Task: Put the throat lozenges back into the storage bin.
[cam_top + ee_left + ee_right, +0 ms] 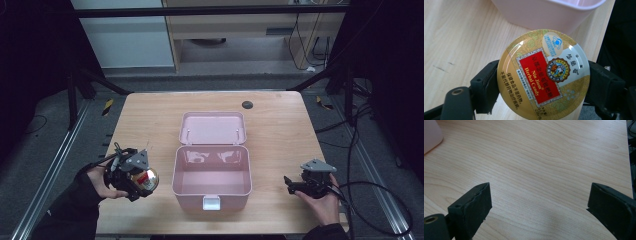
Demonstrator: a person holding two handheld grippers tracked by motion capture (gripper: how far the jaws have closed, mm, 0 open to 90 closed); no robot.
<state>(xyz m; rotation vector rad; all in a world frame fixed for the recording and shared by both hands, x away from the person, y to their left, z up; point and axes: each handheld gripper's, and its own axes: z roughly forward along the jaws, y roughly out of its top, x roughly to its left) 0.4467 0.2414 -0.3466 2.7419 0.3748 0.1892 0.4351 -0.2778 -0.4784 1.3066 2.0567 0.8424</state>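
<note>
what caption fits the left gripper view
Left gripper clamps a round candy tin beside the pink box on the table.

High view looks down from above the person's side onto the whole table (280, 120). Both gripper views sit low and close over that wood (each catching some pink box (554, 12) too).

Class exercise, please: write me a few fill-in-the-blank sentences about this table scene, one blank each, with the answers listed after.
1. The left gripper is shut on a round candy ____.
2. The pink box on the wooden table has its lid ____.
3. The right gripper has its jaws apart and holds ____.

Answers: tin; open; nothing
</note>
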